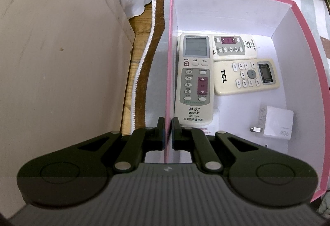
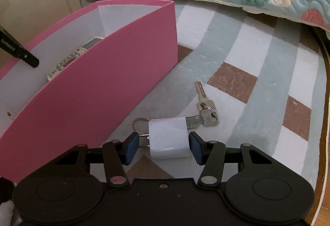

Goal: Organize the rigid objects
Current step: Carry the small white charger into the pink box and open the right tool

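Right gripper (image 2: 163,146) is straddling the charger (image 2: 168,138) at lower centre, jaws open, right pad probably touching. Close squarely, clear of the keys (image 2: 206,112) underneath. Left gripper (image 1: 168,133) is pinching the box (image 1: 168,73) wall, steadying it.

Just ahead of the left jaws, the long remote (image 1: 195,79) reads "QUNDA" and "KT-109" near its lower end, over a line of Chinese characters; small Chinese labels sit above its buttons, too fine to make out; to the right of it, farther from the jaws, the cream remote (image 1: 246,76) carries "TCL" in black, turned sideways; the remote behind that (image 1: 235,47) bears small sideways print that cannot be read; right of the jaws, the white charger (image 1: 277,122) shows faint grey marks, seemingly upside down, illegible.
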The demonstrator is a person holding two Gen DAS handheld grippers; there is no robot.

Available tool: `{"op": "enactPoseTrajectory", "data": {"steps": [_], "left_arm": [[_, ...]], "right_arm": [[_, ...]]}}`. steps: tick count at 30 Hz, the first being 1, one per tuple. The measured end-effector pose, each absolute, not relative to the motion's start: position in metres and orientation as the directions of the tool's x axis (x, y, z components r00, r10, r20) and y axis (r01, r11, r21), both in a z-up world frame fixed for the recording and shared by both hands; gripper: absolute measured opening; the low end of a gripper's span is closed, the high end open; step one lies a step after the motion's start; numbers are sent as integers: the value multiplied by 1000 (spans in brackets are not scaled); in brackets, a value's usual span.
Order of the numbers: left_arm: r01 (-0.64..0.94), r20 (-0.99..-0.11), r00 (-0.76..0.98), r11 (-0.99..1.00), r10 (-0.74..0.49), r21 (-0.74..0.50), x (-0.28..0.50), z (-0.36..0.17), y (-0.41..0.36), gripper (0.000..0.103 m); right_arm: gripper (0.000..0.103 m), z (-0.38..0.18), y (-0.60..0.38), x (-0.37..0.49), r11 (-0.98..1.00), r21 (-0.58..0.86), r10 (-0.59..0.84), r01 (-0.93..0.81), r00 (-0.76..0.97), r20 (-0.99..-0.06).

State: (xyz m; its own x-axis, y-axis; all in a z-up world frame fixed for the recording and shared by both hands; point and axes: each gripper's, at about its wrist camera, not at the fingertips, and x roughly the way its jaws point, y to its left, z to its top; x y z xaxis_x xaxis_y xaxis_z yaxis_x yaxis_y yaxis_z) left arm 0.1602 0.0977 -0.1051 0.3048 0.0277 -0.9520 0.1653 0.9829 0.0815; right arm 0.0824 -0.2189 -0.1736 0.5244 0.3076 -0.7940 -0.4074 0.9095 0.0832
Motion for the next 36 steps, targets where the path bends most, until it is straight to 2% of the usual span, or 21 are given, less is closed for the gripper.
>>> {"op": "enactPoseTrajectory", "data": {"steps": [1,10,18,26,31,36], "left_arm": [[163,-952,305,983,28,81,160,-105,98,5],[151,-952,307,987,4,53,158,-105,102,4],[162,-950,314,985,7,61,156,-105,99,4],[151,-953,302,988,-15,32,158,-105,104,3],[166,-953,303,985,0,53,158,-105,101,4],[168,-954,298,984,2,55,159,-105,101,4]], "right_arm": [[48,-171,-220,83,913,86,305,-399,528,-793],[48,-169,-228,80,928,149,316,-341,512,-799],[48,-122,-229,66,940,155,314,-304,594,-741],[48,-59,-200,59,879,285,469,-382,587,-660],[48,-48,-151,70,838,324,520,-439,463,-717],[48,-64,-104,96,837,295,472,-461,337,-815]]}}
